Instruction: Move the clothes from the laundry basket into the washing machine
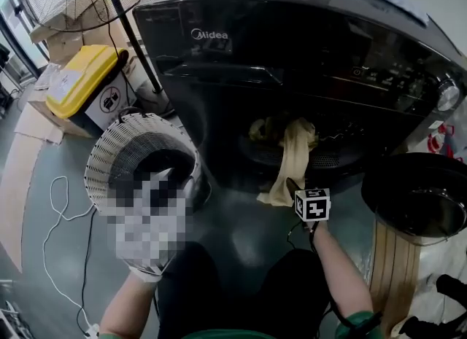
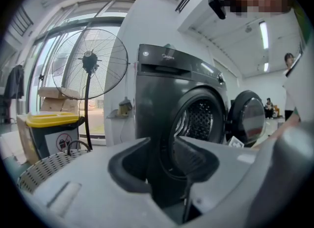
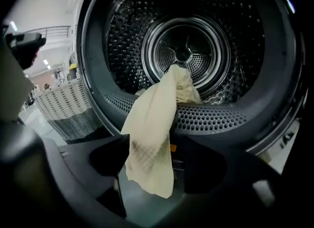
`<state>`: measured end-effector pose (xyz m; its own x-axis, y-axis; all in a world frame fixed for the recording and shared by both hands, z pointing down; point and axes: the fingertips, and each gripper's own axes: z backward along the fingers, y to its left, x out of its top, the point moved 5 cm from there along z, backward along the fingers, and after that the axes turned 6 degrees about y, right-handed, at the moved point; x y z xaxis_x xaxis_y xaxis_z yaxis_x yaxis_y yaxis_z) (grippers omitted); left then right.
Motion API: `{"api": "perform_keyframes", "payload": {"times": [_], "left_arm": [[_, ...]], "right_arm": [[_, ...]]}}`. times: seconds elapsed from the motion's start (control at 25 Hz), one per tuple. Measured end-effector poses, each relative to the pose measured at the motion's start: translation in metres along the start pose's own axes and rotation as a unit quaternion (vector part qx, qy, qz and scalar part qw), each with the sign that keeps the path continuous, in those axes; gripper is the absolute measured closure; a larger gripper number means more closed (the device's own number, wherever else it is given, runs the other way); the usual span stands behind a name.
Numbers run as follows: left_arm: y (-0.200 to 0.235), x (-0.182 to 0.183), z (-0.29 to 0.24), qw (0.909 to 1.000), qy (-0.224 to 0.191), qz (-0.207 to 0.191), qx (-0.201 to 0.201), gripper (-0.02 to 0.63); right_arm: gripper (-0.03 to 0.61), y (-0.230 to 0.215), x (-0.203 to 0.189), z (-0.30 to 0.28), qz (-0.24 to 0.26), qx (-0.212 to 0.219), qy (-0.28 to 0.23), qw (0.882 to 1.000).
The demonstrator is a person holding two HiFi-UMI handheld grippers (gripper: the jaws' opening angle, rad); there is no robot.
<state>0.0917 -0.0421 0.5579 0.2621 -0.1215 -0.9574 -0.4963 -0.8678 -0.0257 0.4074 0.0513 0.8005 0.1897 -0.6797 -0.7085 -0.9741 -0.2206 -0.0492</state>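
A cream garment [image 1: 294, 157] lies half in and half out of the washing machine [image 1: 292, 46]. Its bunched upper part rests inside the drum [image 3: 184, 50], while its tail hangs over the perforated lip [image 3: 211, 116] of the mouth toward the floor. The right tongs [image 3: 153, 165] point up into the mouth from 6 o'clock, spread, with the tail hanging between the two jaws and neither pad pressing on it. As I judge it, the step in hand is getting this piece fully inside. That would be done best by taking the tail low, lifting it clear of the lip rather than dragging it across the holes, and letting go deep toward the drum's back wall, so that nothing is left draped where the door must seal. The drum shows only this garment. The door [image 1: 416, 192] stands swung open at 3 o'clock of the mouth. The white woven laundry basket [image 1: 109, 155] sits on the floor at 9 o'clock of the mouth, and what it holds cannot be told, as its inside is dark and partly covered. The left tongs [image 2: 164, 165] hang over the basket, spread and with nothing between them. A yellow-lidded bin [image 1: 84, 79] stands at 11 o'clock of the basket, beside a pedestal fan [image 2: 88, 58].
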Motion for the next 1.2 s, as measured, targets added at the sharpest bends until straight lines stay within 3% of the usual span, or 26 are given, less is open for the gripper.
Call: {"api": "perform_keyframes", "payload": {"times": [0.12,0.2,0.28,0.4,0.56,0.72,1.0,1.12,1.2], "left_arm": [[0.004,-0.009,0.005,0.9999,0.006,0.007,0.005,0.462],[0.006,-0.012,0.008,0.9999,0.009,0.01,0.009,0.462],[0.008,-0.012,0.01,0.9998,0.009,0.01,0.013,0.463],[0.008,-0.01,0.011,0.9998,0.008,0.009,0.017,0.462],[0.008,-0.006,0.015,0.9998,0.005,0.006,0.02,0.463],[0.009,0.004,0.024,0.9997,-0.001,0.003,0.025,0.465],[0.01,0.004,0.04,0.9992,0.012,-0.014,0.035,0.466],[0.009,0.0,0.043,0.9989,0.022,-0.019,0.036,0.466],[0.011,-0.002,0.044,0.9988,0.025,-0.016,0.039,0.466]], "right_arm": [[0.283,-0.003,-0.001,-0.002,0.03,-0.044,-0.001,0.999],[0.388,-0.009,-0.001,0.0,0.03,-0.061,-0.001,0.998],[0.434,-0.014,-0.001,0.001,0.028,-0.064,-0.001,0.998],[0.56,-0.015,0.004,0.005,0.025,-0.052,-0.007,0.998],[0.566,-0.01,0.03,0.017,0.02,-0.034,-0.047,0.998],[0.566,-0.016,0.083,0.032,0.021,-0.033,-0.097,0.995],[0.565,-0.05,0.165,0.03,0.013,-0.084,-0.165,0.983],[0.542,-0.061,0.167,0.007,0.028,-0.098,-0.111,0.989],[0.408,-0.062,0.156,-0.004,0.039,-0.09,-0.066,0.993]]}}
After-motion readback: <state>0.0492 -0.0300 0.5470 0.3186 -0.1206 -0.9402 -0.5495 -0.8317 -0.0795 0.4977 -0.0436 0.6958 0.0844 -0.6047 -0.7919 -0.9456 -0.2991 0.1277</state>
